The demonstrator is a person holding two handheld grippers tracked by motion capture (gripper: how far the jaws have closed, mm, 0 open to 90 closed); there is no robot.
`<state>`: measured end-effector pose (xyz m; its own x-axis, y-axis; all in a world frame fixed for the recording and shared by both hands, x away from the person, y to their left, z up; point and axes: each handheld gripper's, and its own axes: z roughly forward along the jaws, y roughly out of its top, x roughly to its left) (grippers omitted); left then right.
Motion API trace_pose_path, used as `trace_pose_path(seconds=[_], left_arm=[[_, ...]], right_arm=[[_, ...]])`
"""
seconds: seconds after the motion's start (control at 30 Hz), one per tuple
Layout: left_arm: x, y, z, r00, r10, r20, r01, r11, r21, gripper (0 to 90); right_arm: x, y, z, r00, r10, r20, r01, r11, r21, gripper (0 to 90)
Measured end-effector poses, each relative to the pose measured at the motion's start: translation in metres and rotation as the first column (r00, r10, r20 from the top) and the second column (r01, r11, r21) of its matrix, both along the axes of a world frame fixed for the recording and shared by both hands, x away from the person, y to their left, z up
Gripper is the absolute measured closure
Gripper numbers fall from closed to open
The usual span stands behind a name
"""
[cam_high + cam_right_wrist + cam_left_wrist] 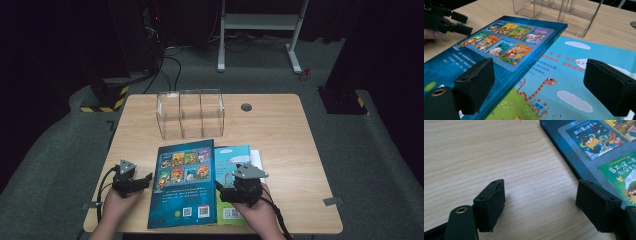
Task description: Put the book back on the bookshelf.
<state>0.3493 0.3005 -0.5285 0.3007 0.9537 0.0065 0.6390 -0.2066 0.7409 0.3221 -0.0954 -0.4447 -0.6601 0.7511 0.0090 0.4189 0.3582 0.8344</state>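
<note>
The dark blue book (pixel 185 185) lies flat at the near edge of the table (pixel 280 125), overlapping the left part of a light blue book (pixel 235 165); the left gripper (pixel 145 181) rests just beside its left edge, jaws spread, grasping nothing. The right gripper (pixel 220 189) sits over the light blue book, jaws apart and empty, straddling the dark book's right edge; a clear divided box (pixel 190 114) stands beyond

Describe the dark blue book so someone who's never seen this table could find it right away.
On the wooden table, in front of the clear divided box, lie overlapping books. The dark blue book lies on top at left, showing a grid of small cover pictures, unlike the light blue snake book beneath.
</note>
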Motion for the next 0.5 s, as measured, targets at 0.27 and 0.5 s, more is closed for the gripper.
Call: trace_pose_path(seconds=[0.27, 0.5], left_arm=[[-0.003, -0.001, 0.007, 0.9991, -0.027, -0.033, 0.023, 0.9951, -0.096, 29.2], [-0.007, -0.014, 0.010, 0.9933, -0.090, -0.072, 0.076, 0.9800, -0.184, 24.9]], right_arm=[[0.000, 0.008, -0.002, 0.9997, 0.026, -0.001, -0.026, 0.999, -0.033, 9.8], [-0.001, 0.010, -0.005, 0.9997, 0.026, 0.000, -0.026, 0.998, -0.061, 10.0]])
